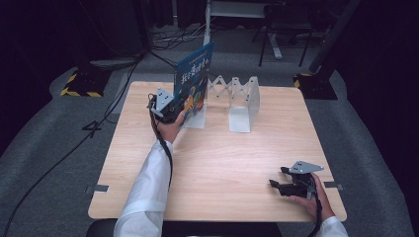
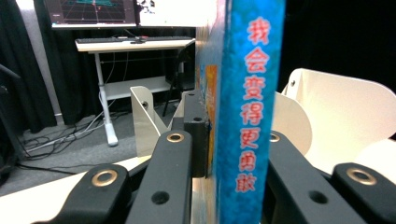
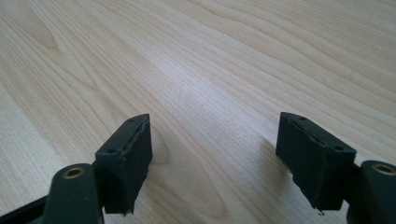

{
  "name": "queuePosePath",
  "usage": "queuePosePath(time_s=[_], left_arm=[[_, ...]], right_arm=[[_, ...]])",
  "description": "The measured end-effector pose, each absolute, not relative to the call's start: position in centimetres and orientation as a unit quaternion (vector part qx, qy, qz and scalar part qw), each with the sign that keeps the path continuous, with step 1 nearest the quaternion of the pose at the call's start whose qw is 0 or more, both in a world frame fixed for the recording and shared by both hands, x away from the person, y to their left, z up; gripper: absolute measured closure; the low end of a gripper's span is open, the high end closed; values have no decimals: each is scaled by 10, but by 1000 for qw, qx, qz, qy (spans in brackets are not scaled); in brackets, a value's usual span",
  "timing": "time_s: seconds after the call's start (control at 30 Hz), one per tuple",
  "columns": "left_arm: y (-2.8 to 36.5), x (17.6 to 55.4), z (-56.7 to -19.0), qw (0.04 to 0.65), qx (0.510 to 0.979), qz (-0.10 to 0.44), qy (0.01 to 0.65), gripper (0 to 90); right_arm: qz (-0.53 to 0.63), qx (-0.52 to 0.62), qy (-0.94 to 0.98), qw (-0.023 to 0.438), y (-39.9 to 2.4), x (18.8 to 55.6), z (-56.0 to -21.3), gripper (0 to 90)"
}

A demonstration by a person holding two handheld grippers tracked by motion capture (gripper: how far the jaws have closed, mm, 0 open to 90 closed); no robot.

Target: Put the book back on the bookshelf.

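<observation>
- Nearest the person, the right gripper point(image 1: 284, 181) rests low at the near right corner of the table point(image 1: 222, 163), in the person's right hand. In the right gripper view its jaws stand spread wide over bare wood with nothing between them. It seems to have no part in the work at this stage.
- The middle of the table is bare wood, so there is no second item in sight waiting its turn.
- Farther off, at the left, the left gripper point(image 1: 184, 107) holds a blue book point(image 1: 193, 81) upright. In the left gripper view the jaws pinch the book point(image 2: 245, 112) from both sides near its lower end, the spine with its red characters facing the camera.
- The book stands at the left end of the white expanding book rack point(image 1: 232, 101), at its first divider, and leans a little. Whether its bottom edge already rests on the table or the rack base I cannot tell.
- Judged from this, the carry is done and the book is at its slot. What is left is to settle it fully between the dividers, let go, and draw the left gripper back without tipping it.
- The rack's other slots to the right look empty.
</observation>
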State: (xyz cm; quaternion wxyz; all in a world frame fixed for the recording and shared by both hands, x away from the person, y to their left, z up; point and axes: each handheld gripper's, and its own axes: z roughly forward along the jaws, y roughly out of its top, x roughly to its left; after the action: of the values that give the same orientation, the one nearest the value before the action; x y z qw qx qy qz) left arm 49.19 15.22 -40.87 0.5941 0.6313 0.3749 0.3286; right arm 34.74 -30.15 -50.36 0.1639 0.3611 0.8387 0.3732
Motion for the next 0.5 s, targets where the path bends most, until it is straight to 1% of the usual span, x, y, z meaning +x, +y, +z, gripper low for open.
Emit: queuePosePath(time_s=[0.1, 0.3, 0.5], left_arm=[[152, 491, -412, 599, 628, 323, 378, 814], [148, 490, -428, 582, 648, 315, 377, 801], [146, 491, -428, 571, 662, 313, 371, 791]], right_arm=[[374, 360, 839, 164, -301, 347, -504, 274], [375, 360, 839, 164, -301, 348, -504, 274], [376, 359, 839, 164, -301, 348, -504, 274]])
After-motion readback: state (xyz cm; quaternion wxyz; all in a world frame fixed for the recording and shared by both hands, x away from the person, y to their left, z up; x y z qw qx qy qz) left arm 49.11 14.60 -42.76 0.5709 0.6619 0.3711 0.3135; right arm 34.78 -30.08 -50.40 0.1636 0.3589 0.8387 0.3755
